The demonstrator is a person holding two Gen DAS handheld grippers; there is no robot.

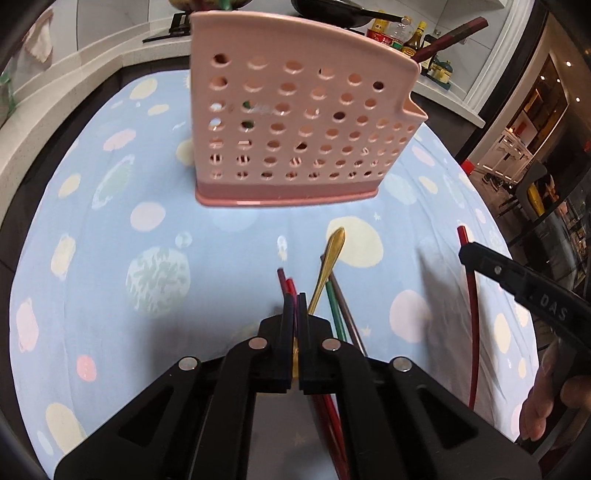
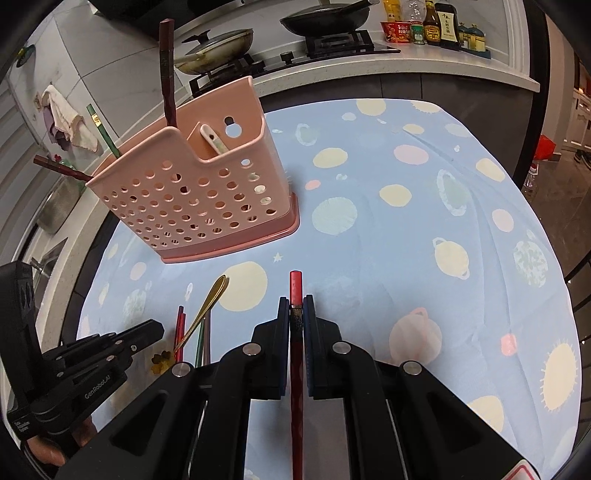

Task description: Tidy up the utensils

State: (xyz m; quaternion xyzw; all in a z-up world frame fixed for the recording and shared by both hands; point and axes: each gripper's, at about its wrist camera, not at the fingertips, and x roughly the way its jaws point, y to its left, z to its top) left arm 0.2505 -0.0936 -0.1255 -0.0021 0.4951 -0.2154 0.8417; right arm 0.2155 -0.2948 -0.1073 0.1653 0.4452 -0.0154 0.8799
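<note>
A pink perforated utensil holder stands on the blue tablecloth with dark red chopsticks, a green one and a white spoon in it. A gold spoon, red chopsticks, a green chopstick and a brown one lie in a loose pile. My left gripper hovers shut over that pile, and I see nothing pinched in it. My right gripper is shut on a single red chopstick.
The planet-print tablecloth covers a round table. Behind it runs a counter with a stove, two pans and sauce bottles. A hand grips the right gripper's handle. A cloth hangs at the left wall.
</note>
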